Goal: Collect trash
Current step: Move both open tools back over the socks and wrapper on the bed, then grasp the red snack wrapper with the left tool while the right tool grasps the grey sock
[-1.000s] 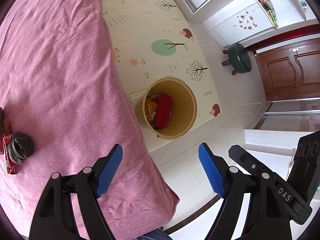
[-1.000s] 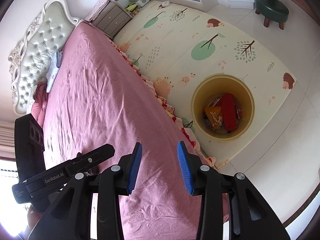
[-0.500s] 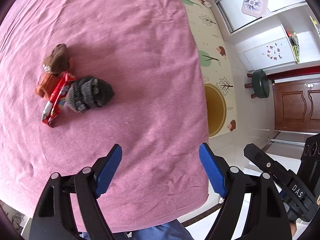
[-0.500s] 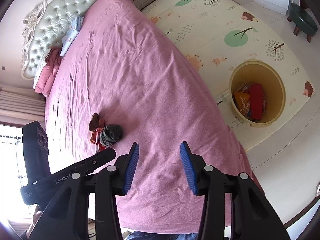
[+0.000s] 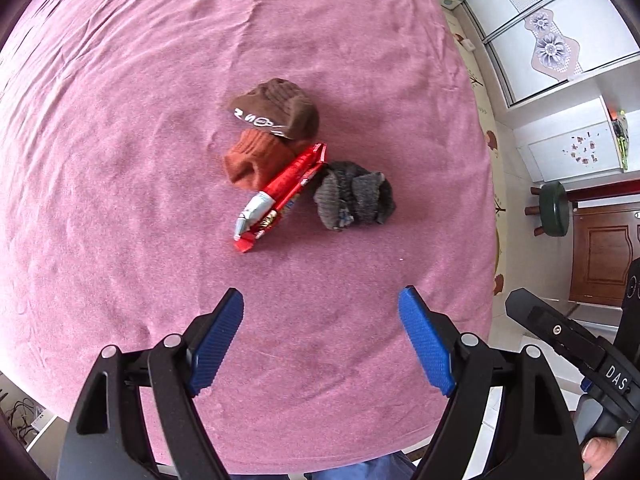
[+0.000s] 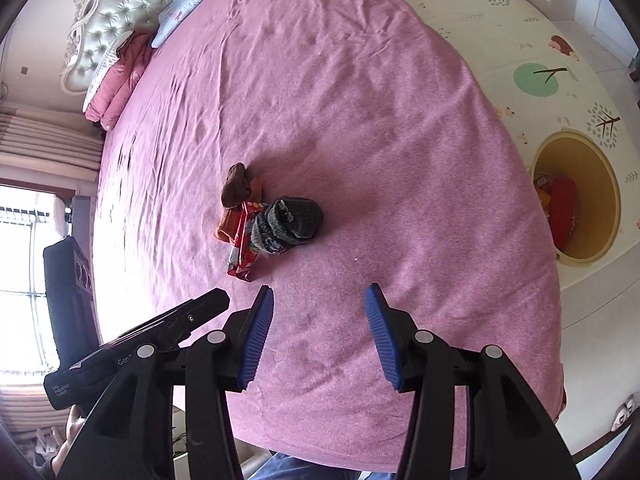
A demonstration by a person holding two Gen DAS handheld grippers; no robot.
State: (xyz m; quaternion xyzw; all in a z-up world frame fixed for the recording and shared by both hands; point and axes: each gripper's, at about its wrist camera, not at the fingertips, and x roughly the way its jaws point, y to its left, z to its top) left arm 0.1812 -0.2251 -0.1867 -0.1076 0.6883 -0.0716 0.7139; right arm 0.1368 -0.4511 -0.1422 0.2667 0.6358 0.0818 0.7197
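Observation:
A red snack wrapper [image 5: 280, 194] [image 6: 241, 246] lies on the pink bed [image 5: 120, 160] [image 6: 360, 100] between a brown and orange sock [image 5: 272, 128] [image 6: 236, 184] and a balled grey sock [image 5: 354, 196] [image 6: 290, 220]. My left gripper [image 5: 320, 312] hangs open over the bedspread, short of the pile, nothing between its blue pads. My right gripper [image 6: 318, 304] is also above the bed in front of the pile; its jaws are opening and hold nothing. A yellow bin [image 6: 608, 184] with red and orange trash inside stands on the floor mat to the right of the bed.
A patterned play mat [image 6: 520, 40] covers the floor beside the bed. The tufted headboard [image 6: 116, 4] and pillows are at the far end. A green stool [image 5: 554, 208] and a brown door [image 5: 600, 264] stand by the white cabinets. The bed's near edge lies just under both grippers.
Both grippers have swung from over the bin and bed edge to above the bed, bringing the wrapper and socks toward mid view. The right jaws have widened; the left stay wide.

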